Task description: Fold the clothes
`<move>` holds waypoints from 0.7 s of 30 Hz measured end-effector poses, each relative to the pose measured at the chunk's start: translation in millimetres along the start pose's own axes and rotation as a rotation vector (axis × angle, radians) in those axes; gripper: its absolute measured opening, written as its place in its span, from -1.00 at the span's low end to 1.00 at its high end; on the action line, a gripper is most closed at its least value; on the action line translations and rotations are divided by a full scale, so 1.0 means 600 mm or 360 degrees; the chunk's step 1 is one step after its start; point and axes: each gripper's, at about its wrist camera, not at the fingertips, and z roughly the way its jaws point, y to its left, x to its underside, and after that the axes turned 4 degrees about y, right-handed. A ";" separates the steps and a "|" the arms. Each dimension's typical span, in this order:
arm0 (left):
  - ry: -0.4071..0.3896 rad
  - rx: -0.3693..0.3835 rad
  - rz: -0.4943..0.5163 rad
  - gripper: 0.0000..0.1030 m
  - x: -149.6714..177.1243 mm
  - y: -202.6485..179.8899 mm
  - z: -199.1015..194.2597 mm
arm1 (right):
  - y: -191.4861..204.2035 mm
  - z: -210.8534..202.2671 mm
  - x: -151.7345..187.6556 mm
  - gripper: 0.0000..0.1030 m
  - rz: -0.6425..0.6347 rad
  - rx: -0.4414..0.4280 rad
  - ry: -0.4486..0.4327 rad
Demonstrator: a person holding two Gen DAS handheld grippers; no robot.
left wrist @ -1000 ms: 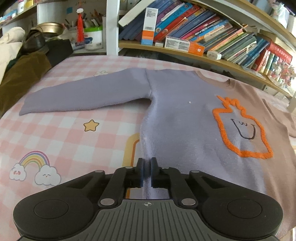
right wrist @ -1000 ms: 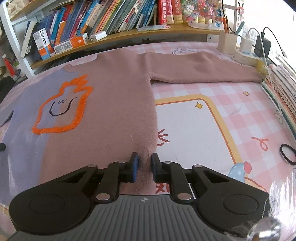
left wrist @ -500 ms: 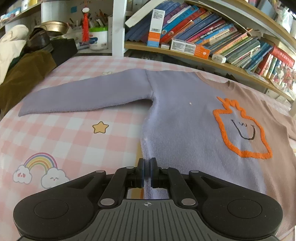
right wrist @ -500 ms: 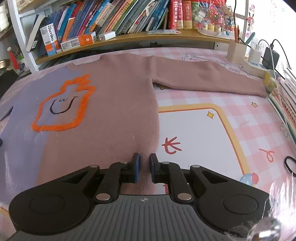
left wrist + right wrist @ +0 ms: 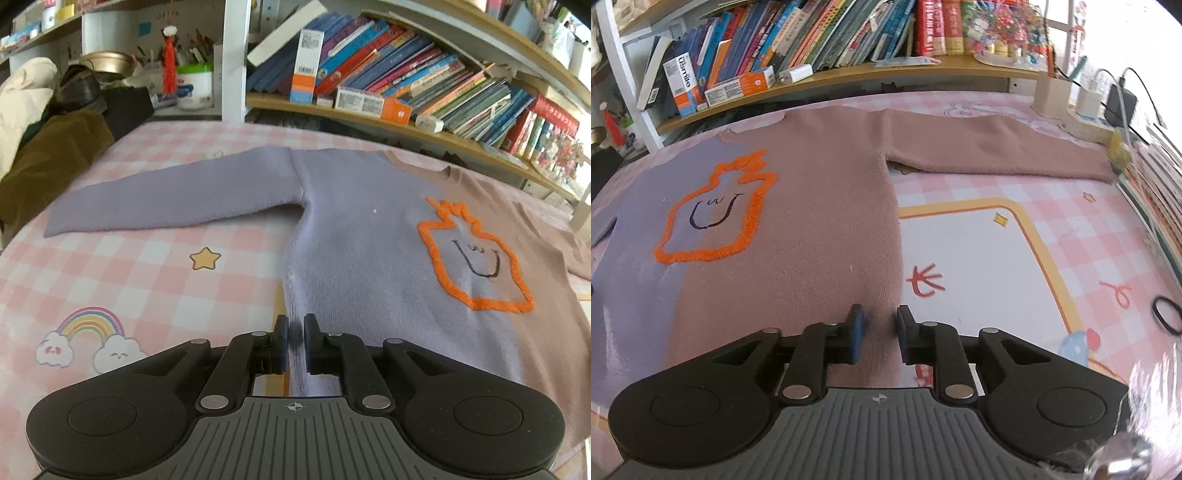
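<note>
A knit sweater (image 5: 369, 229), lilac on one half and dusty pink on the other (image 5: 820, 206), lies flat on a pink checked mat (image 5: 129, 280), front up with an orange outlined figure (image 5: 480, 305). Both sleeves are spread sideways: the lilac one (image 5: 177, 199) and the pink one (image 5: 997, 155). My left gripper (image 5: 295, 341) sits at the lilac side edge near the hem. Its jaws are opening, with a ridge of knit still touching the pads. My right gripper (image 5: 880, 332) is over the pink side edge, jaws opening and the fabric lying loose between them.
Shelves full of books (image 5: 406, 85) run along the far edge. A heap of brown and cream clothes (image 5: 48, 147) lies at the far left. At the right stand a pen holder (image 5: 1052, 99), a stack of books (image 5: 1156, 192) and a black hair tie (image 5: 1167, 315).
Both pairs of jaws have parted, the right ones more than the left. The pinched fabric at the right gripper has dropped flat. Neither hand has shifted much.
</note>
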 end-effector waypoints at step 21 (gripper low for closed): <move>0.0123 0.0133 -0.0027 0.12 0.065 0.021 -0.053 | -0.005 -0.062 0.089 -0.46 0.0196 -0.0007 0.0017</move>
